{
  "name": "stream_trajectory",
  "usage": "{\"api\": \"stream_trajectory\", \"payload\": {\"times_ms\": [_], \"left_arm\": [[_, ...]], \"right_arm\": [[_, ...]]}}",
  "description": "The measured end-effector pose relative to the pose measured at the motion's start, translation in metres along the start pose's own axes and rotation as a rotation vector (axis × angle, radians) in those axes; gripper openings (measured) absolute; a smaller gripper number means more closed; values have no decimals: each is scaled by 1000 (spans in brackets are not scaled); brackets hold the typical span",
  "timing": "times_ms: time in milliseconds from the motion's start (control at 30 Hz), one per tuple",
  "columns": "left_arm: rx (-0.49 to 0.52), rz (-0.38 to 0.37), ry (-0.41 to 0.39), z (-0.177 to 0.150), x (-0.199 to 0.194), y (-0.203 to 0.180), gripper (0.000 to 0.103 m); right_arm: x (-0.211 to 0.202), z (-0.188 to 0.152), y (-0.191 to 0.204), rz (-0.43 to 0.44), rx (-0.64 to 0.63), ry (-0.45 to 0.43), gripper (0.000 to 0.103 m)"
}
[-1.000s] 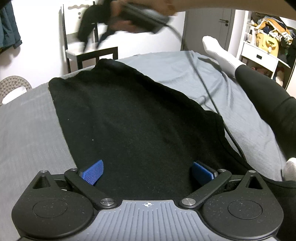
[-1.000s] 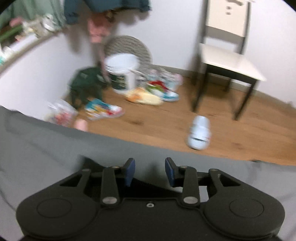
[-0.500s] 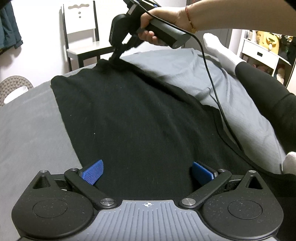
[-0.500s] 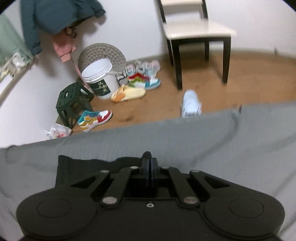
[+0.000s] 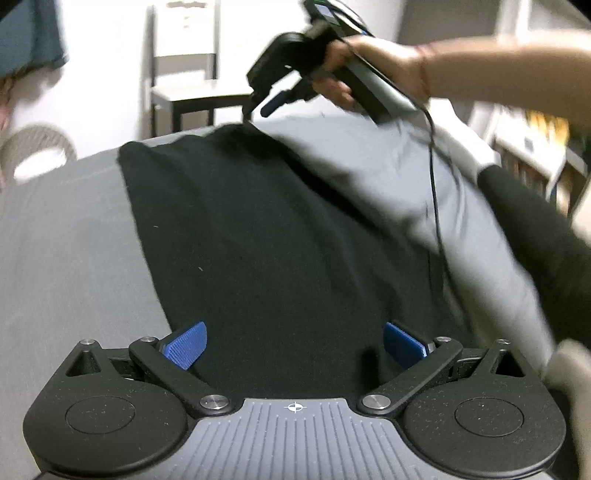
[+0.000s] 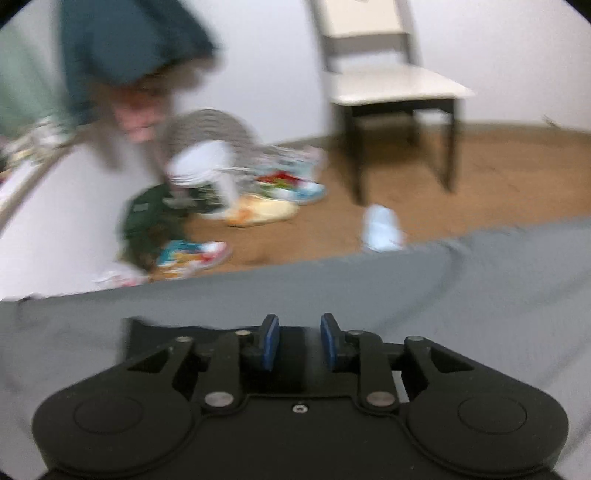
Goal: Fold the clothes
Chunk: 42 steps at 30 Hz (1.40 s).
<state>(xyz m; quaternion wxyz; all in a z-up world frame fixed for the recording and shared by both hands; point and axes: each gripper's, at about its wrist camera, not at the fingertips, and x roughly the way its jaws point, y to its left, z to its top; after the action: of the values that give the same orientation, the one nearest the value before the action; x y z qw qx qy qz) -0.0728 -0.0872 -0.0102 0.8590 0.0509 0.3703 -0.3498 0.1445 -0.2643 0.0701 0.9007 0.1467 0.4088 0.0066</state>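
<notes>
Legible text, labels, brands, numbers: none in either view.

Marks noted, none readable:
- Crosshair sign [image 5: 294, 407], white, a circle crossed by two lines, printed at the near centre of the grey ribbed housing of the left tongs; a symbol only, no letters.
- White bucket [image 6: 201, 164], far left on the floor in the right wrist view; its dark label is hidden in motion blur.
- Shoes [image 6: 192, 254] on the floor, far left; coloured patterns only, any branding too blurred to tell.
- Small lit screen [image 5: 327, 9] on top of the right tongs, far in the left wrist view; contents too small and blurred to read.
</notes>
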Motion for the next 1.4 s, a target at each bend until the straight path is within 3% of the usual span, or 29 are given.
{"api": "stream_trajectory", "payload": {"times_ms": [133, 200, 300, 367, 500, 600, 700, 900, 1067, 1133, 1200, 1267, 1300, 1367, 1400], "left_arm": [[-117, -35, -21, 3, -3, 14, 102], [-96, -30, 1, 1, 1, 12, 102], [19, 5, 31, -3, 5, -2, 102], [101, 36, 50, -7, 9, -12, 102], [159, 56, 56, -8, 8, -18, 102], [145, 40, 61, -5, 8, -15, 102], [128, 37, 63, -3, 8, -13, 102], [37, 23, 66, 1, 5, -3, 102], [70, 44, 75, -2, 11, -10, 102], [95, 53, 78, -3, 13, -14, 102], [105, 57, 78, -4, 13, -15, 102], [102, 55, 76, -4, 13, -13, 102], [99, 54, 75, -4, 12, -12, 102], [101, 54, 74, -4, 12, -13, 102], [101, 54, 73, -4, 12, -13, 102]], "right_arm": [[23, -3, 62, 28, -232, 137, 31], [40, -12, 88, 25, -340, 195, 30], [65, -23, 117, -9, -442, 245, 31], [75, -21, 131, -34, -460, 225, 31], [85, -7, 144, -90, -434, 155, 32], [74, 3, 143, -42, -402, 123, 32], [54, 1, 138, 75, -421, 163, 36], [42, -24, 134, 105, -486, 232, 40], [32, -45, 130, 130, -540, 289, 43], [31, -52, 129, 124, -545, 295, 55], [43, -51, 128, 85, -479, 245, 86], [53, -48, 123, 62, -411, 207, 88], [58, -46, 120, 60, -383, 196, 93], [66, -46, 121, 35, -375, 168, 103], [69, -46, 123, 19, -392, 164, 103]]}}
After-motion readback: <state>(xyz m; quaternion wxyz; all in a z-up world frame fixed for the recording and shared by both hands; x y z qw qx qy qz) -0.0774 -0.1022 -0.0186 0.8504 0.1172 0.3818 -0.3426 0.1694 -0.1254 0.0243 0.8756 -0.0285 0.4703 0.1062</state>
